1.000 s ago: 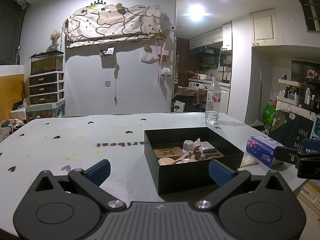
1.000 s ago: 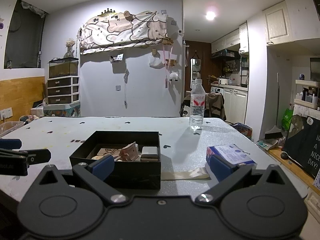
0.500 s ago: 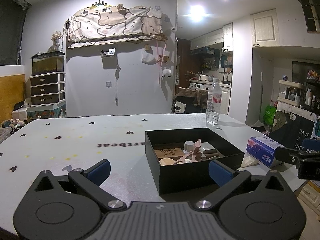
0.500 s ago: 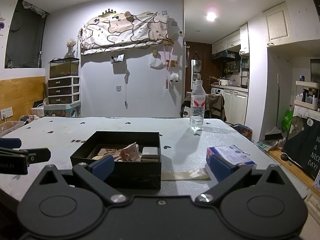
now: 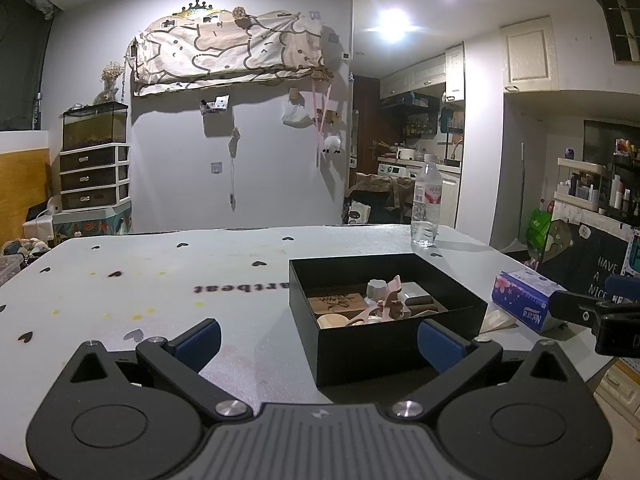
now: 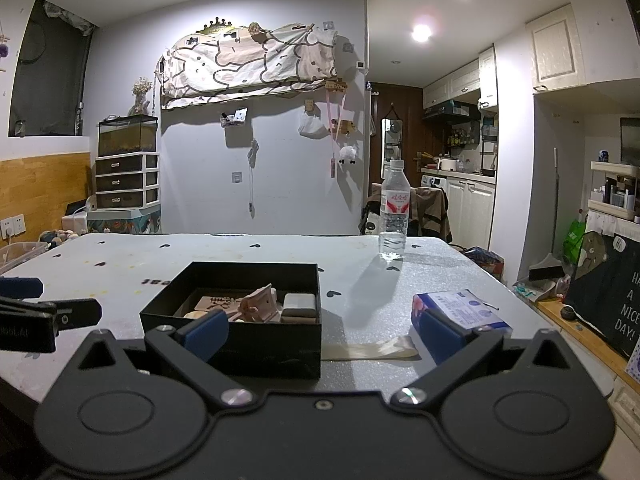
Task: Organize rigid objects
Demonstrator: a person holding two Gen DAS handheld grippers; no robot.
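We see the open black rectangular box [image 5: 384,344] sitting on the pale speckled table w/ small black hearts [image 5: 160,280], near its right-hand front corner. Inside the box lie several small rigid things: a flat brown wooden plaque w/ dark lettering [image 5: 336,303], a pinkish wooden cut-out piece [image 5: 390,300] propped up near the middle, a grey ridged cap-like piece [image 5: 376,289], a grey rectangular block [image 6: 299,302] and a dark cylinder [image 5: 420,302] (other bits are too small to make out).

Our left gripper [image 5: 318,338] is spread wide, nothing between its blue-padded fingers [image 5: 198,338]; it hovers just in front of the box, w/ the right finger over the box's near wall. Our right gripper [image 6: 320,330] is likewise spread wide and empty, w/ the box's near right corner between its fingers.

To the right of the box, a blue-and-white tissue pack [image 6: 460,308] lies on the table, and a flat beige strip [image 6: 368,350] lies between the box and the pack. A clear plastic water bottle w/ a pink label [image 6: 394,210] stands upright near the far edge, well apart from the box.
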